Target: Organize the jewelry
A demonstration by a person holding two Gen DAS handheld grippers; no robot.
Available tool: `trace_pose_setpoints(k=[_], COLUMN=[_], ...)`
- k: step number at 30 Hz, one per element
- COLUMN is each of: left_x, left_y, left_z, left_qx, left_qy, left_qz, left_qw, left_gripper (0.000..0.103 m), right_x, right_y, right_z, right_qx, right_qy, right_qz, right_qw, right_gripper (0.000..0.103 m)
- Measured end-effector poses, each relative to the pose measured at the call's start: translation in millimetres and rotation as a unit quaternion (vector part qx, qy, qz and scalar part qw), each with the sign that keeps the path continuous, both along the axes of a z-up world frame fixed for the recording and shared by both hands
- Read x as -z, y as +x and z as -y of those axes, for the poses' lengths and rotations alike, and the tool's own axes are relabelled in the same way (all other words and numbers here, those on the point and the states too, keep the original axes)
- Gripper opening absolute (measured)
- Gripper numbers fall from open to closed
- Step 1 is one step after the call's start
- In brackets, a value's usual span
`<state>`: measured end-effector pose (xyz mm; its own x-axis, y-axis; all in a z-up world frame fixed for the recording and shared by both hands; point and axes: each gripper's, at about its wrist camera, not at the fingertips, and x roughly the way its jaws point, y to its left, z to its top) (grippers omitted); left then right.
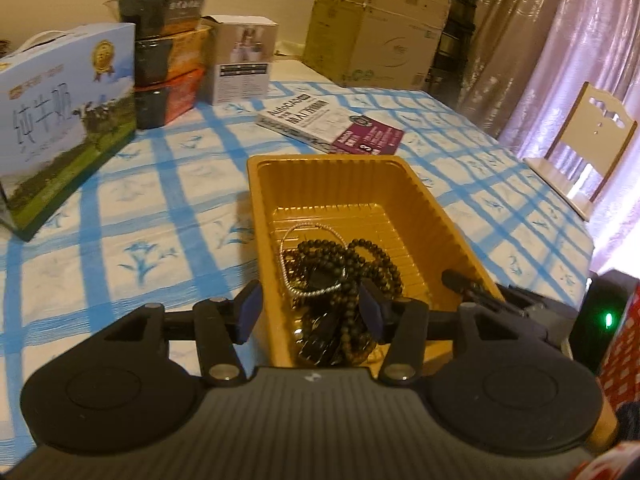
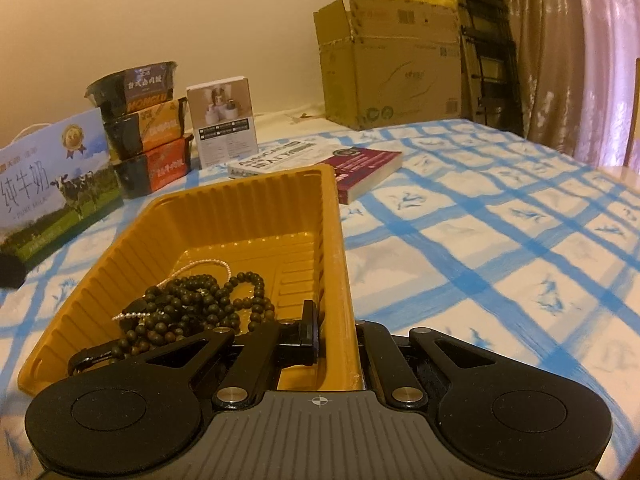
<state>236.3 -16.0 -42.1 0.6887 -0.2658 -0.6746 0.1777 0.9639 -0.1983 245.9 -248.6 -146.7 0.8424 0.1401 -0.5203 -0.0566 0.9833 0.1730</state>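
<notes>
A gold plastic tray rests on the blue-checked tablecloth. Inside it lie tangled strings of dark beads and a thin silver chain. My left gripper is open at the tray's near end. One of its blue pads is outside the left wall, the other hangs over the beads, and neither presses on anything. My right gripper is shut on the tray's right wall, with one finger inside. The same beads and chain lie to its left.
At the back left stand a milk carton box, stacked noodle bowls and a small white box. A book lies just beyond the tray. A large cardboard box sits at the far edge and a wooden chair at the right.
</notes>
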Motion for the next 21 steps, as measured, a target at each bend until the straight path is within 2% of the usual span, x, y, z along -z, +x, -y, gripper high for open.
trace_pose_setpoints(k=[4,7,8,9,10,11,12,14,17,21], left_x=[7,12,12,13,13,14,14,14,14,6], left_y=[0,2,2,2,2,1,0,-4,-10,-29], left_z=[-6,-10,-11,-12,-14,-14,-15,-15,-14,-14], left_qx=[-0.011,-0.020,-0.023,-0.024,-0.026,-0.029,-0.031,-0.030,-0.033,-0.044], left_qy=[0.019,0.026,0.024,0.024,0.025,0.026,0.027,0.027,0.032,0.038], left_qz=[0.005,0.001,0.001,0.002,0.004,0.006,0.008,0.008,0.008,0.024], left_qw=[0.9997,0.9995,0.9994,0.9994,0.9994,0.9992,0.9991,0.9991,0.9989,0.9981], left_gripper=[0.057,0.057,0.058,0.060,0.062,0.066,0.067,0.068,0.070,0.085], right_x=[3,5,6,5,3,0,-5,-14,-27,-41], right_y=[17,27,28,27,25,21,16,9,-5,-34], right_z=[8,16,17,21,24,29,32,35,34,20], right_qx=[0.003,-0.023,-0.027,-0.026,-0.019,-0.004,0.007,0.012,0.010,-0.010], right_qy=[0.028,0.037,0.042,0.047,0.050,0.050,0.050,0.051,0.043,0.041], right_qz=[-0.017,-0.039,-0.041,-0.039,-0.032,-0.018,-0.004,0.006,-0.009,-0.021], right_qw=[0.999,0.998,0.998,0.998,0.998,0.999,0.999,0.999,0.999,0.999], right_gripper=[0.006,0.011,0.018,0.035,0.048,0.069,0.076,0.077,0.077,0.077])
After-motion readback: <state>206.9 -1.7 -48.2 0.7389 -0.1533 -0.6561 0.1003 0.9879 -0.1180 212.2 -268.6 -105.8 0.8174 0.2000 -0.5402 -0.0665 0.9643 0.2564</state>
